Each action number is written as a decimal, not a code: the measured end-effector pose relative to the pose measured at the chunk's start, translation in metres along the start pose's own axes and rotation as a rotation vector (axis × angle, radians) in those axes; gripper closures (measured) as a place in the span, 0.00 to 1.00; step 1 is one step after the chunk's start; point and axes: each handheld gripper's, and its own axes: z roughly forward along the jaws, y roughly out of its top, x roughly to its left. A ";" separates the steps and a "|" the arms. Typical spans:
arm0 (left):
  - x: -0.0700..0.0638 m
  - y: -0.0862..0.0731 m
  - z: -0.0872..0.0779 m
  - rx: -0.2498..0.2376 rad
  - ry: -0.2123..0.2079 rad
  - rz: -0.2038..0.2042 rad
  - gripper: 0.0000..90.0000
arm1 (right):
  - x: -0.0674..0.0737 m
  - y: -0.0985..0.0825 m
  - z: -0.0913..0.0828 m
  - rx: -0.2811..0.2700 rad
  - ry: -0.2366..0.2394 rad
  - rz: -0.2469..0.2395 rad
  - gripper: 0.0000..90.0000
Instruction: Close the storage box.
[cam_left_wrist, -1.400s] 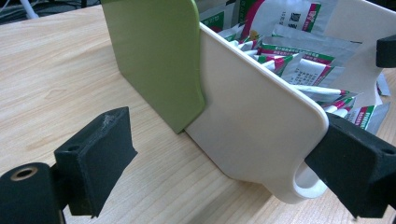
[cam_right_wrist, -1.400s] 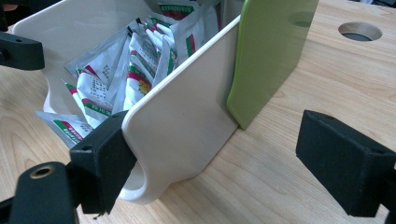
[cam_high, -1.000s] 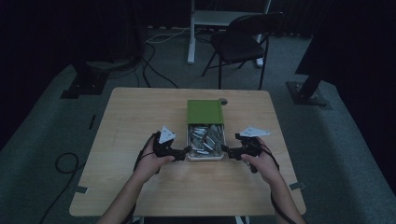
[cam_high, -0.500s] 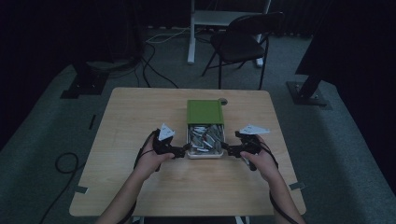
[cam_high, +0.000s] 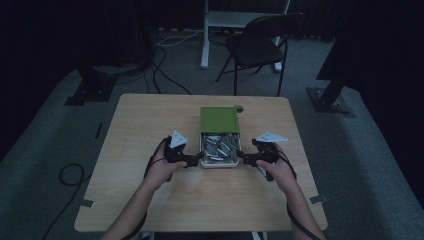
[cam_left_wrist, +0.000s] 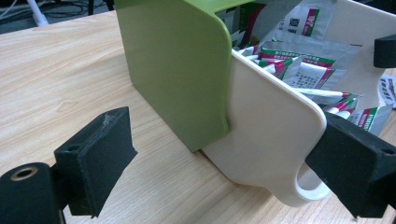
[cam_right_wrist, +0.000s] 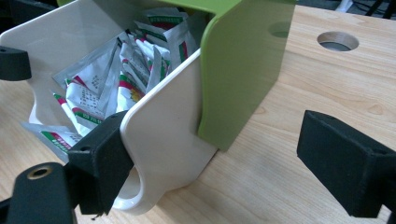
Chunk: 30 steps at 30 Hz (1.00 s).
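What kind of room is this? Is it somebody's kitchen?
Probably not a kitchen: it looks like a dim workroom or lab. A light wooden table stands on grey carpet, with loose black cables on the floor and a black folding chair behind.

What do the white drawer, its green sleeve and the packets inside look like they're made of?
The white drawer looks like smooth moulded plastic, with rounded corners and a moulded loop. The green sleeve seems to be the same kind of plastic, with a satin sheen. The packets look like printed foil or plastic film, shiny and creased.
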 end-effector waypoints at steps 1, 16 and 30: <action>0.000 0.000 0.001 -0.001 0.000 -0.002 0.11 | 0.000 0.000 0.000 0.000 -0.001 0.001 0.14; 0.004 0.004 0.006 -0.003 0.012 0.000 0.11 | -0.004 0.005 0.006 -0.002 -0.023 0.014 0.14; 0.010 0.007 0.011 -0.012 0.025 -0.016 0.11 | -0.007 0.008 0.013 -0.009 -0.042 0.029 0.14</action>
